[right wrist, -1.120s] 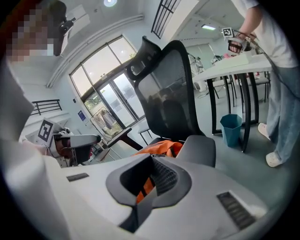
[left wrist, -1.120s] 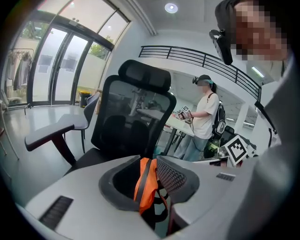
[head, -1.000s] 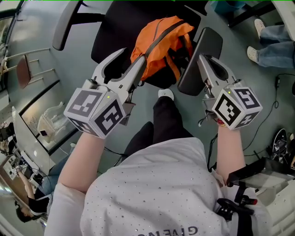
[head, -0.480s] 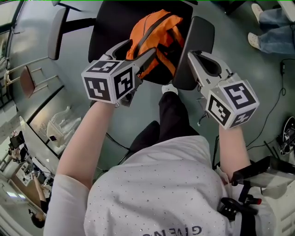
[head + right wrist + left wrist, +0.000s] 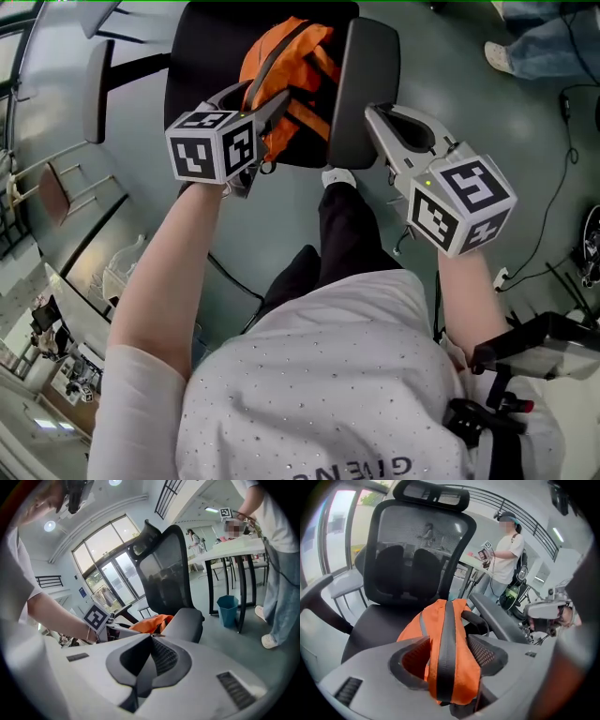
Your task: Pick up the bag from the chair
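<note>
Bag and grippers, head view with both gripper views.

**Bag.** The orange bag (image 5: 281, 70) rests on the black seat (image 5: 202, 80) of the chair (image 5: 417, 550). It lies toward the seat's right side, close to the right armrest (image 5: 361, 94). A dark zip (image 5: 447, 653) runs over its upper fold, lengthwise toward the left gripper's camera.

**Left gripper.** The left gripper (image 5: 267, 96) reaches down onto the near end of the bag. Its jaws have just been closing, yet stand wide apart. The zipped fold lies between them and fills the gap, with orange cloth against both pads (image 5: 483, 651). No firm squeeze of the cloth can be made out. The bag sits on the seat, not lifted.

**Right gripper.** The right gripper (image 5: 372, 112) is held outside the chair, with its tip just beside the near end of the right armrest. Its jaws are brought together at the tips, and nothing lies between them. The armrest stands between this gripper and the bag. In the right gripper view, only a strip of orange shows past the armrest's edge. The two are well apart and not in contact.
</note>
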Demonstrator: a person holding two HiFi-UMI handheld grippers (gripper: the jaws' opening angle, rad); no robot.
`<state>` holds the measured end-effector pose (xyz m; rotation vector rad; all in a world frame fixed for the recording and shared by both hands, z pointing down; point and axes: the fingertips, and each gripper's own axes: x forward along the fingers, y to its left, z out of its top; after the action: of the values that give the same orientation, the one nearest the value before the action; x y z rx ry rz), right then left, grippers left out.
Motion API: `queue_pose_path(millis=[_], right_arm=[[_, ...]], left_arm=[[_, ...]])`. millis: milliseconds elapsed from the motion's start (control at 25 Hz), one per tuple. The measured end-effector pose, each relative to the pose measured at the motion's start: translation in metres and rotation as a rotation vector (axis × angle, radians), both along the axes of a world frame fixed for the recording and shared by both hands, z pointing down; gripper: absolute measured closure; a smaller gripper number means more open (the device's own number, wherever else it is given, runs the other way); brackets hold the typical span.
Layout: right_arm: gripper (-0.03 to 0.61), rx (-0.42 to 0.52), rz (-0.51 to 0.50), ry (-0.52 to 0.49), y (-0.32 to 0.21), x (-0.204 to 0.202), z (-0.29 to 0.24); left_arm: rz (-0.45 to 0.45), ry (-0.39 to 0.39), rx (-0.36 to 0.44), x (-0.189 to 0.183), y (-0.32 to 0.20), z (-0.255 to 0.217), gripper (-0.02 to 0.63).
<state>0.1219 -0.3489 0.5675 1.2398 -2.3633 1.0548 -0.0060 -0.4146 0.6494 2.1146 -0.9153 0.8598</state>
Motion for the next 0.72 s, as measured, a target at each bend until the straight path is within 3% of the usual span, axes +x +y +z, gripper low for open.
queue_pose_path(millis=[120,280,520,720], right_arm=[[0.574,-0.011,0.014,0.005,0.006,0.007,0.002],[0.575,0.003,0.037,-0.001,0.019,0.018,-0.004],[0.574,0.027,0.055,-0.008,0.008,0.019,-0.016],[0.574,0.032,0.064,-0.004,0.019,0.014,-0.035]], left_arm=[[0.011,-0.04,0.009,0.001,0.004,0.009,0.356],[0.036,-0.088,0.033,0.005,0.018,0.006,0.455],[0.001,-0.103,0.033,-0.01,0.011,0.0,0.503],[-0.046,-0.097,0.083,-0.024,0.016,-0.023,0.545]])
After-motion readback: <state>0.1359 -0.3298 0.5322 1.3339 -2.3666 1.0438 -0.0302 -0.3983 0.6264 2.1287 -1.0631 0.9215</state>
